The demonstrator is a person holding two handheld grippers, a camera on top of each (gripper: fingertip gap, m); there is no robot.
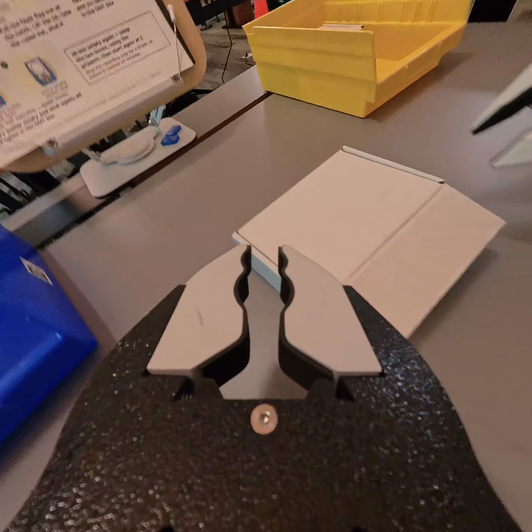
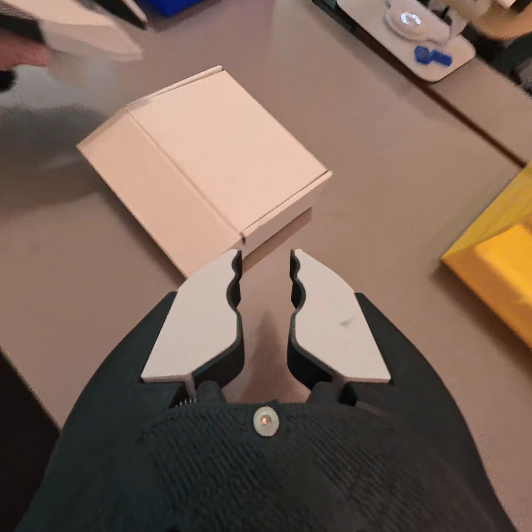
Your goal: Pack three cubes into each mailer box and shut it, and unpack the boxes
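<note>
Nearest the lens in the left wrist view, the left gripper (image 1: 264, 248) fills the lower half of the frame, its two grey fingers (image 1: 207, 311) spread a little with nothing between them, tips just short of the mailer box (image 1: 345, 218). That white box lies shut and flat on the grey table (image 1: 172, 230) at centre right, turned diagonally: its fold line runs from lower centre toward the upper right, and one corner points at the gripper. Across the table, a yellow bin (image 1: 339, 66) sits at the upper right, a blue bin (image 1: 31, 331) at the left edge, and a printed sheet on a stand (image 1: 86, 57) fills the upper left, with a dim room floor behind it.

From the right wrist view, the right gripper (image 2: 266, 253) is likewise parted and empty, hovering just beside the near corner of the box (image 2: 224, 155), which sits centre-left. A blurred grey shape at the upper left may be the other gripper. Yellow bin wall (image 2: 489, 253) shows at the right edge, and a seam in the tabletop (image 2: 374, 144) runs down the upper right.
</note>
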